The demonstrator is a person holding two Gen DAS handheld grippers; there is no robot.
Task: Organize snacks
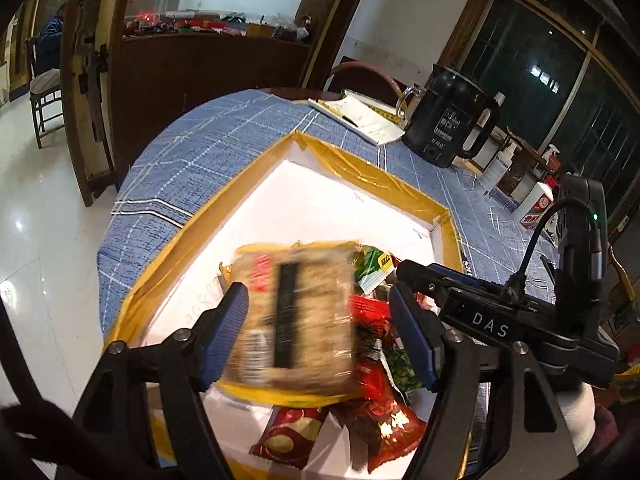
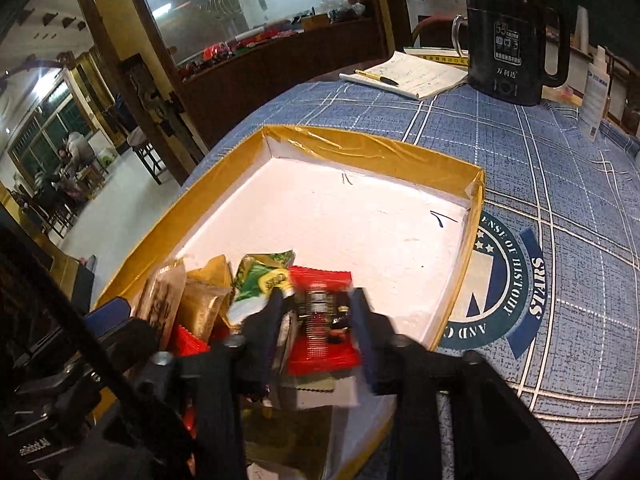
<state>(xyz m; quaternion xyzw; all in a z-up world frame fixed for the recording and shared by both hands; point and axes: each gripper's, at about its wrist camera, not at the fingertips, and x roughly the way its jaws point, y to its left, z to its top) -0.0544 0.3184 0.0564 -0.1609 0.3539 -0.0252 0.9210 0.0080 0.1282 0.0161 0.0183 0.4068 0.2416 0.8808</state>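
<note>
Both grippers are tilting down over the near end of the white tray [image 2: 360, 216]. The left gripper [image 1: 316, 332] is standing released around a blurred brown snack pack [image 1: 296, 312]; the right gripper [image 2: 320, 312] is straddling a red packet [image 2: 320, 344], grip unclear.

Indoor night light, dim bkgd. My tray's white floor [image 1: 304, 200] blows out w/ glare. Brown snack pack [image 1: 296, 312] motion-blurred; red packet [image 2: 320, 320] smeared too. Heavy fisheye bend, dark vignette at corners.
</note>
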